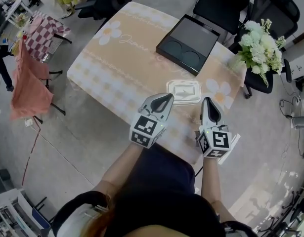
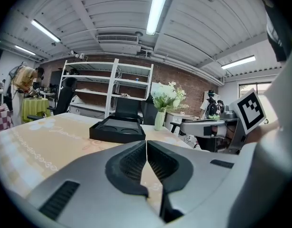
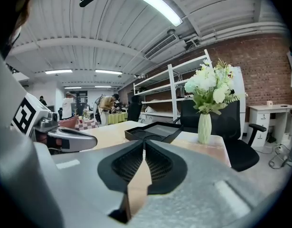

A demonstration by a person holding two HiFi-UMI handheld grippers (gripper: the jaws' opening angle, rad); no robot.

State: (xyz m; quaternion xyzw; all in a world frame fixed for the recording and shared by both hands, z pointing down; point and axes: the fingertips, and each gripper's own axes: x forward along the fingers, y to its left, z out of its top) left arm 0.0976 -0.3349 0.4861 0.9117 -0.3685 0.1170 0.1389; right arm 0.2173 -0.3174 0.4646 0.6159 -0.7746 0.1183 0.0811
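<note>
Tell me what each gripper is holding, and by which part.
Nothing is held. The left gripper and the right gripper each have their jaws shut tip to tip with nothing between them, near the white container.

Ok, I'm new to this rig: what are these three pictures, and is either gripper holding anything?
A person holds a two-jaw gripper in each hand. The head view looks down from their head: left gripper, right gripper, over a table. The other two views ride on the grippers, looking along their jaws. On the table: a black tray, a white box just ahead of the grippers, and flowers at its right edge. Both grippers are shut, with nothing between the jaws.
</note>
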